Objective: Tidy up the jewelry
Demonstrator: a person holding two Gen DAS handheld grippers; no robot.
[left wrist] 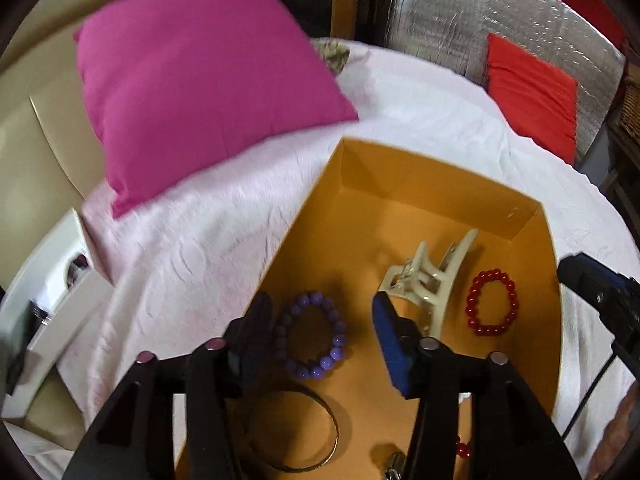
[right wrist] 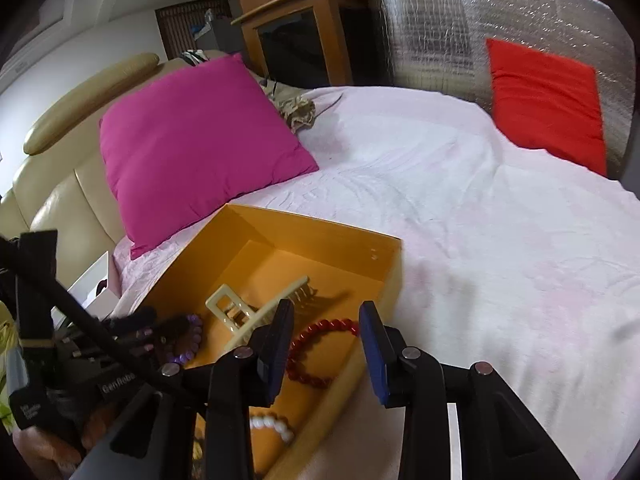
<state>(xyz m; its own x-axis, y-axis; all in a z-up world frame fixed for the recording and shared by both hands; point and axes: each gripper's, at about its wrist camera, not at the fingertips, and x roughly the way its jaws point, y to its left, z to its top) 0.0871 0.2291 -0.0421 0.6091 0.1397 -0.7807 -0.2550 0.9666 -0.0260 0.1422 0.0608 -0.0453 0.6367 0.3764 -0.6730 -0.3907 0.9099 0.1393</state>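
An open orange box lies on the white bedspread and shows in the right wrist view too. Inside lie a purple bead bracelet, a cream hair claw, a red bead bracelet and a dark bangle. My left gripper is open and empty, hovering over the purple bracelet. My right gripper is open and empty above the red bracelet at the box's right wall. The claw and a white bead bracelet show there too.
A magenta pillow lies on the bed left of the box, against a cream headboard. A red cushion leans on the silver foil wall at the far right. A wooden cabinet stands behind the bed.
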